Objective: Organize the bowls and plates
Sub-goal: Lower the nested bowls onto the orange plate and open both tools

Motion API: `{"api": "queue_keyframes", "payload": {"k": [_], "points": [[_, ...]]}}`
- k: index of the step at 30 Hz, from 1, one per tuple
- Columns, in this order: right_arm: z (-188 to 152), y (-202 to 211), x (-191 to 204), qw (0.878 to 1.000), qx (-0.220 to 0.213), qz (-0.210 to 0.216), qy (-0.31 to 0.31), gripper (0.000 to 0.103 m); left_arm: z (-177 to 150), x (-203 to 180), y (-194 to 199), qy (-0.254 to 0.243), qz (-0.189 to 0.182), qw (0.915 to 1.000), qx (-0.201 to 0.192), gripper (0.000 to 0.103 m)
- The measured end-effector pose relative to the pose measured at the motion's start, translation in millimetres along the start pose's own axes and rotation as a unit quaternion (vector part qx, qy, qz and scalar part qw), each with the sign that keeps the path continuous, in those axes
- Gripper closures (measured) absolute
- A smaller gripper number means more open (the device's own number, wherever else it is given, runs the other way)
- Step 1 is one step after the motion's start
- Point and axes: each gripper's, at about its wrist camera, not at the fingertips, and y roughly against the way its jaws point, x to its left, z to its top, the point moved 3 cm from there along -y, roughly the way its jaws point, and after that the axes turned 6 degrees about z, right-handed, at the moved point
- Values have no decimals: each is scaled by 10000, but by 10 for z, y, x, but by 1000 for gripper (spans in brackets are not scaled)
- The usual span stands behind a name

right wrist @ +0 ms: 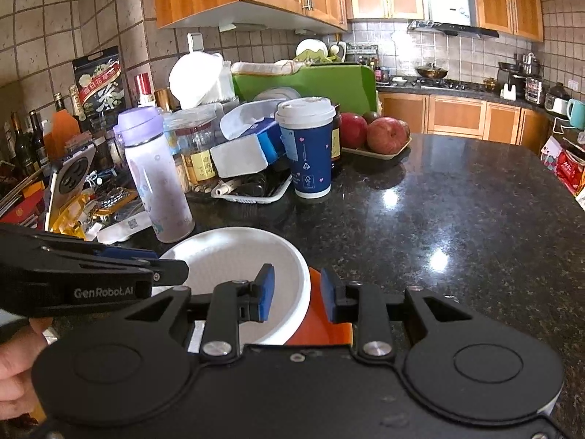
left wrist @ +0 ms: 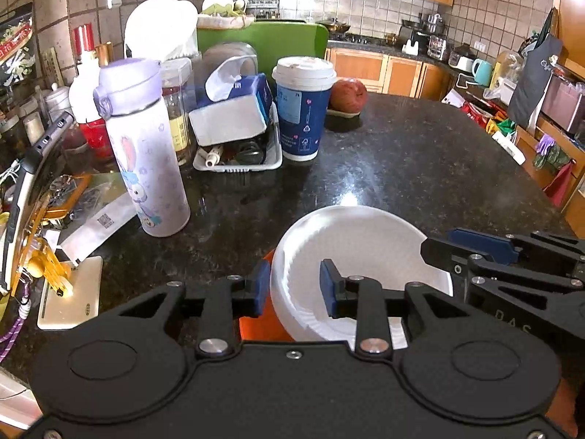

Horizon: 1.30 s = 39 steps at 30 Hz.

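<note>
Two claws straddle white bowl (left wrist: 351, 256) rim: left claw (left wrist: 292, 289) part-open, right claw (right wrist: 297, 294) part-open, pads not pressing.

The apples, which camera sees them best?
The right wrist view. There the apples sit in plain sight on a tray behind the blue paper cup. The left wrist view shows only one apple, partly hidden by that cup.

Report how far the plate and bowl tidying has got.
Done: the white bowl sits on the orange dish on the countertop. In hand: the left gripper and the right gripper each straddle the bowl's rim on opposite sides, fingers not clamped. Left: putting the stack away; no other loose plates or bowls show on the countertop.
</note>
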Motion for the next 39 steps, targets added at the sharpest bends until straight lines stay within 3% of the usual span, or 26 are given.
{"api": "queue_keyframes", "payload": {"k": [15, 25, 39], "points": [[-84, 294, 33, 9986, -314, -389, -142, 73, -59, -14, 250, -70, 318, 9987, -388, 62], [-189, 501, -7, 9983, -343, -452, -97, 73, -146, -58, 372, 123, 496, 9982, -307, 62], [-416, 776, 120, 9984, -288, -470, -115, 73, -415, -198, 505, -20, 804, 9967, -71, 62]]}}
